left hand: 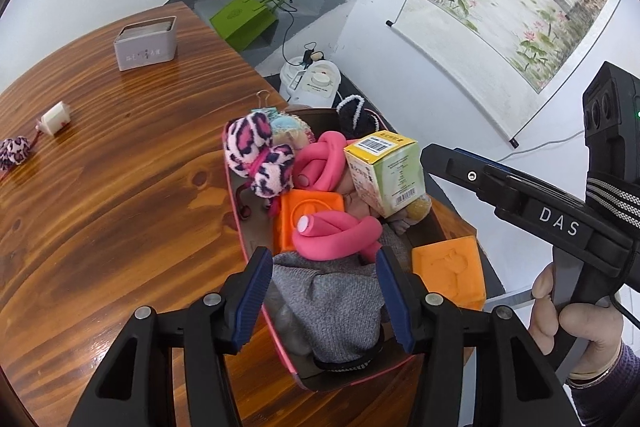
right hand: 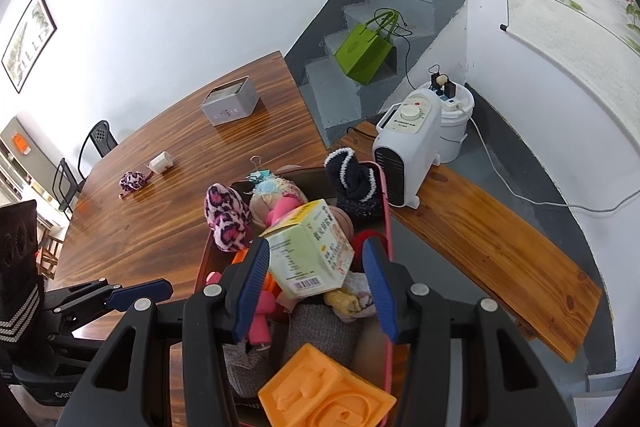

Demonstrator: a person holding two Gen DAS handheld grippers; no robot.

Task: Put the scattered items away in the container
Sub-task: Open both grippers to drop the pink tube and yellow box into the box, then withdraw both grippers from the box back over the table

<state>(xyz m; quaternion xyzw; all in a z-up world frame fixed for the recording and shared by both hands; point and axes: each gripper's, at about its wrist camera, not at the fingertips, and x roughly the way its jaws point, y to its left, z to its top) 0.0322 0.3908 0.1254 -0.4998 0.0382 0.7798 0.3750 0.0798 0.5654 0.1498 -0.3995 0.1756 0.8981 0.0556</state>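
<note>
A pink-rimmed tray [left hand: 236,215] [right hand: 387,227] at the table's right edge is heaped with items: a green-and-yellow carton [left hand: 386,175] [right hand: 310,253], pink foam rollers [left hand: 340,231], orange blocks [left hand: 450,273] [right hand: 326,393], a leopard plush [left hand: 258,157] [right hand: 226,223], a grey cloth [left hand: 332,299] and a dark sock [right hand: 354,187]. My left gripper [left hand: 326,299] is open and empty over the grey cloth. My right gripper [right hand: 316,291] is open with its jaws either side of the carton, not clamping it. A leopard ball [left hand: 14,151] [right hand: 133,181] and a small white item [left hand: 56,118] [right hand: 161,163] lie loose on the table.
A grey tin box [left hand: 146,43] [right hand: 230,105] stands at the table's far side. A white heater [right hand: 408,143] sits on a wooden bench [right hand: 500,247] right of the tray. Beyond are stairs with a green bag [right hand: 364,53] and a white bucket [right hand: 456,123].
</note>
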